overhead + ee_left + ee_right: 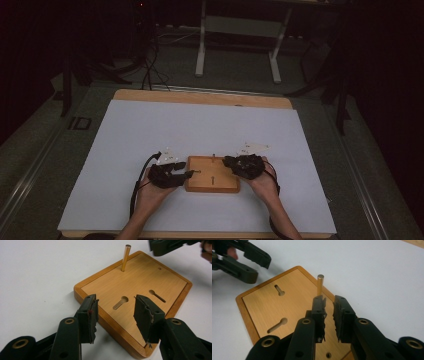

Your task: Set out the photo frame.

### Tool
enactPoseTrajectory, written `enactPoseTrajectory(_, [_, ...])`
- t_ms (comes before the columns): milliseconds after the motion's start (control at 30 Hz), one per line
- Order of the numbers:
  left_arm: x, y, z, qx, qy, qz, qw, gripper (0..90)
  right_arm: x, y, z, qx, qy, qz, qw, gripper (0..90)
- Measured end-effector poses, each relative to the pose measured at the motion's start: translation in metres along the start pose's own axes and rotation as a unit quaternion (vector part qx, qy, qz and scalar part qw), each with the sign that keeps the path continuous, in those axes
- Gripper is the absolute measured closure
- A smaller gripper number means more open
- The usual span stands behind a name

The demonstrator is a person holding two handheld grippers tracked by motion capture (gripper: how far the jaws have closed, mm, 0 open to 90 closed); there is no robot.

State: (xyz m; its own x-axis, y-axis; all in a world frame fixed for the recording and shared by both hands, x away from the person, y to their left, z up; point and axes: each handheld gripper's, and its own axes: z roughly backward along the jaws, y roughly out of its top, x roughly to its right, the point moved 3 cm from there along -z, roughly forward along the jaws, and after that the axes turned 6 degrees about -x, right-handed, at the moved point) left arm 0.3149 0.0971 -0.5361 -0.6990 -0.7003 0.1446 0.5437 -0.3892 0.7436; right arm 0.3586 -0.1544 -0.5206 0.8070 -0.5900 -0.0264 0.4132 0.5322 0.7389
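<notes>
A wooden board (212, 181) lies on the white sheet near the table's front edge. It has two keyhole slots (120, 302), a small round hole and one brass peg (125, 257) standing upright by its far edge. My left gripper (115, 300) is open over the board's left edge, one jaw on each side of the nearer slot, with nothing held. My right gripper (328, 300) hovers over the board's right side with a narrow gap between its jaws. The peg (320, 285) stands just beyond its left jaw, not between the pads. In the high view, the left gripper (192, 173) and right gripper (226, 161) flank the board.
A white sheet (200, 125) covers most of the wooden table (200, 96). Behind the table, a white stand's legs (201, 55) rest on the dark floor, with cables (150, 70) to their left. Each hand's gripper trails a black cable.
</notes>
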Motion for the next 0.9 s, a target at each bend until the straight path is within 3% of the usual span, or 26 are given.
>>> enactPoseTrajectory(367, [-0.002, -0.007, 0.005, -0.001, 0.012, -0.002, 0.9999, 53.0, 0.000, 0.008, -0.023, -0.010, 0.020, 0.001, 0.9997, 73.5])
enactPoseTrajectory(900, [0.010, -0.014, 0.005, -0.011, 0.002, -0.024, 0.9996, 52.7, 0.001, 0.011, -0.036, 0.008, 0.039, -0.010, 0.9992, 77.5])
